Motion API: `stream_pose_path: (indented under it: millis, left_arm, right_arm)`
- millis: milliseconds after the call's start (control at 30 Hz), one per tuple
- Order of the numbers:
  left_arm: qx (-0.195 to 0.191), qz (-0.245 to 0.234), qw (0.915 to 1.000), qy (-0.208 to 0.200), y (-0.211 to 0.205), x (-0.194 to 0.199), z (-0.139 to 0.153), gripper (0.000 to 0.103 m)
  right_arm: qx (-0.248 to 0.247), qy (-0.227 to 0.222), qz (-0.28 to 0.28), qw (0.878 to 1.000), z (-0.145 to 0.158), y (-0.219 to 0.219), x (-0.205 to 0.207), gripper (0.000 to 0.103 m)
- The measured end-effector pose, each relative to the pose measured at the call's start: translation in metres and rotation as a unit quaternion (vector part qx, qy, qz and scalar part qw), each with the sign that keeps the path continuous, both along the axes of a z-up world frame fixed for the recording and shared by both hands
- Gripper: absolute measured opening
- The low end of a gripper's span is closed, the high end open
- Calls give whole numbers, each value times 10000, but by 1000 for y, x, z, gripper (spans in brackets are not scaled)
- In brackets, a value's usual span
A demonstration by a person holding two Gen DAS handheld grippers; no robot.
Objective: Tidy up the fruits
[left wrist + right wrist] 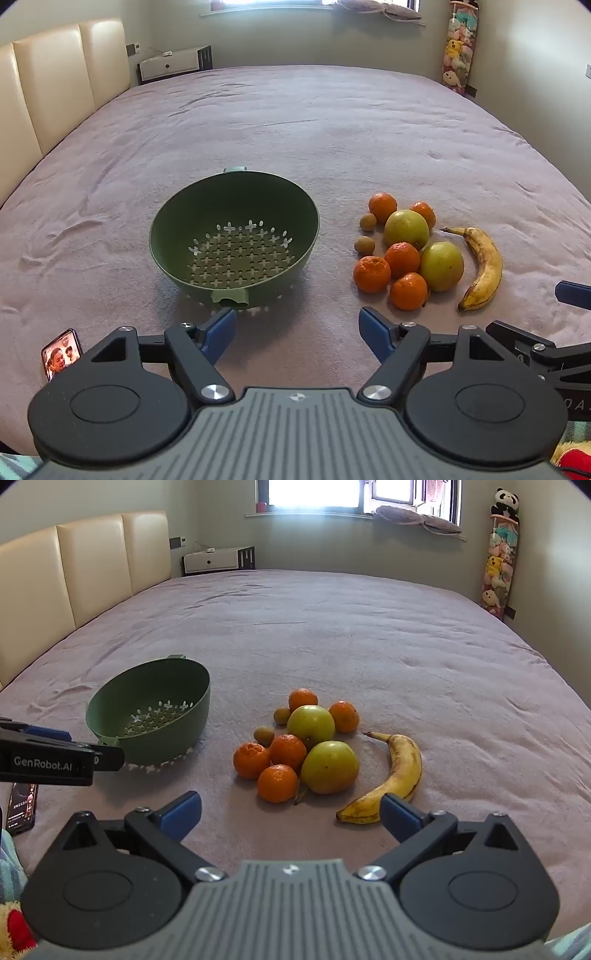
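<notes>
Your fruit lies in one tight cluster on the mauve bedspread, to the right of the green colander, which sits empty and tilted toward you. The tangerines look firm and round, so they may roll on the soft cover; take each across its widest part with gentle pressure. The two yellow-green apples are probably heavier and smooth-skinned, so centre the pads on them. The banana, spotted and likely soft, lies apart at the cluster's right edge; take it at mid-length, lightly, to avoid bruising. Two small brown fruits on the colander side are easy to nudge away. Your right gripper hovers just short of the cluster, jaws wide apart and empty; your left gripper hangs before the colander, likewise spread and empty. A phone lies at far left.
</notes>
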State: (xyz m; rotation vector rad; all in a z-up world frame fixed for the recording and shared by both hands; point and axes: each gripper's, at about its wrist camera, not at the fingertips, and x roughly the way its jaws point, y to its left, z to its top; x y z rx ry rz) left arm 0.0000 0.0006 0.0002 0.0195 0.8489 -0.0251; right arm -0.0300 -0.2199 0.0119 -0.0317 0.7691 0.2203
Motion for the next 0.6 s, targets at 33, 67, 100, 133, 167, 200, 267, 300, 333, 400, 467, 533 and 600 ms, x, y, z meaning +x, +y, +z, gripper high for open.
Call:
stream_pose_path:
  millis: [33,67,100,133,167,200,267,300,333,400,467,533,600]
  left_arm:
    - [2,-2,10000,1,0,0,0,89]
    - [5,0,10000,2,0,0,0,89]
    - [5,1,10000,4,0,0,0,89]
    - [2,0,10000,5,1,0,0,89]
    - [1,-3,10000,5,1,0,0,89]
    - [1,-7,10000,4,1,-1,0,89]
    - [1,-18,10000,7,2,-1,1,89]
    - [3,-23,10000,10,2,-2,1,89]
    - [6,-28,10000,12,3,-2,1,89]
    - [17,-14,10000,29,4,0,-4,89]
    - [30,-6,10000,30,1,1,-5,89]
    - [36,-4,10000,35,0,1,-5,89]
    - [42,-1,10000,44,0,1,-5,89]
  right_arm:
    - [-145,-35,4,9999,0,1,0,99]
    - [-141,-22,0,9999,0,1,0,99]
    - [-135,-7,-13,9999,-1,0,0,99]
    - [-134,10,-31,9999,-1,0,0,99]
    - [-128,29,-50,9999,-1,0,0,99]
    - [-115,45,-68,9999,-2,0,1,99]
    - [-93,71,-109,9999,-2,0,2,99]
    - [-82,84,-126,9999,-2,0,2,99]
    - [-73,99,-139,9998,-2,2,4,99]
    - [-68,122,-157,9998,-1,8,7,99]
    - [-41,35,-107,9999,-2,0,3,99]
    - [-33,42,-124,9999,-3,0,3,99]
    - [-3,59,-135,9999,-3,0,4,99]
